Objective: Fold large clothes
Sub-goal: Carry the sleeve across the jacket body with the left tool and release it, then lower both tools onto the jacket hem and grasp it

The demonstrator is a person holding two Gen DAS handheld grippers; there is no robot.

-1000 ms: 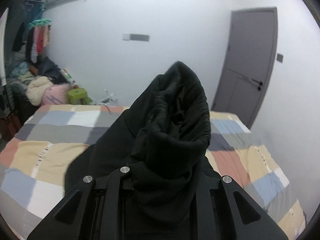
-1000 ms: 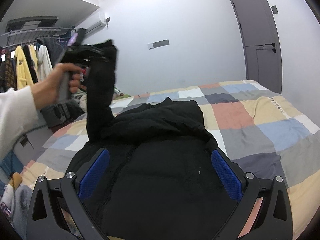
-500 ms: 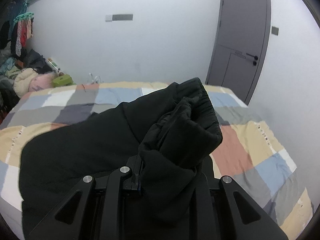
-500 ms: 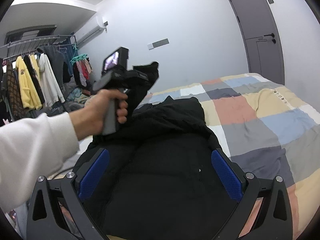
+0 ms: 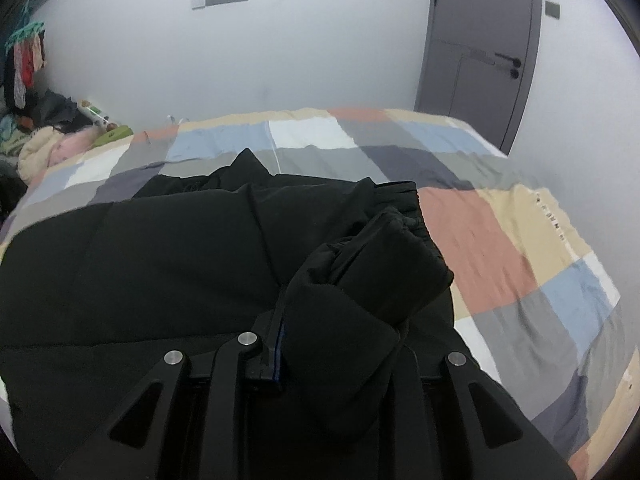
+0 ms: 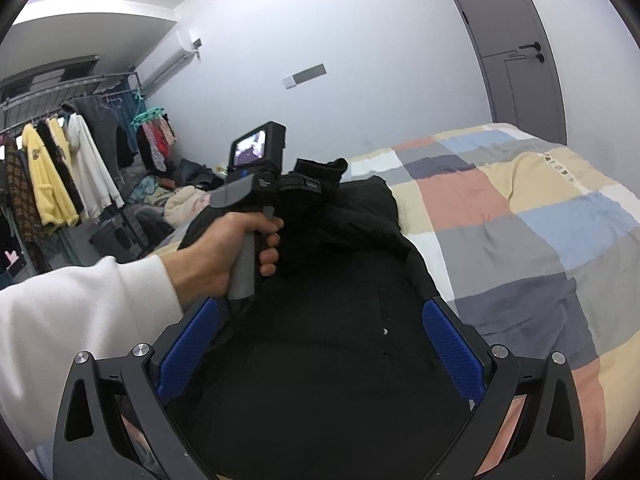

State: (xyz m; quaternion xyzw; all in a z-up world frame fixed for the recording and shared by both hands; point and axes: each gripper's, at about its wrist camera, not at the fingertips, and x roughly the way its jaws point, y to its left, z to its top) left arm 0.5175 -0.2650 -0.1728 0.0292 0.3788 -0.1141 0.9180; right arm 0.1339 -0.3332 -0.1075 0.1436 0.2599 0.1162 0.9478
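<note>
A large black puffer jacket (image 5: 160,264) lies spread on the checked bedspread (image 5: 500,248); it also shows in the right wrist view (image 6: 328,360). My left gripper (image 5: 340,344) is shut on the jacket's black sleeve (image 5: 384,268) and holds its cuffed end over the jacket's body. In the right wrist view the left gripper (image 6: 308,188) is held by a hand with the sleeve bunched at its tip. My right gripper (image 6: 320,340) is open and empty, its blue pads (image 6: 452,340) wide apart above the jacket's near part.
The bed (image 6: 540,216) runs to the right and far side. A grey door (image 5: 480,48) stands at the far right. A clothes rack (image 6: 52,160) with hanging garments and a pile of clothes (image 5: 44,148) fill the left side of the room.
My left gripper has carried the sleeve down and across over the jacket's body, from raised high to low near the fabric. My right gripper has stayed open in place.
</note>
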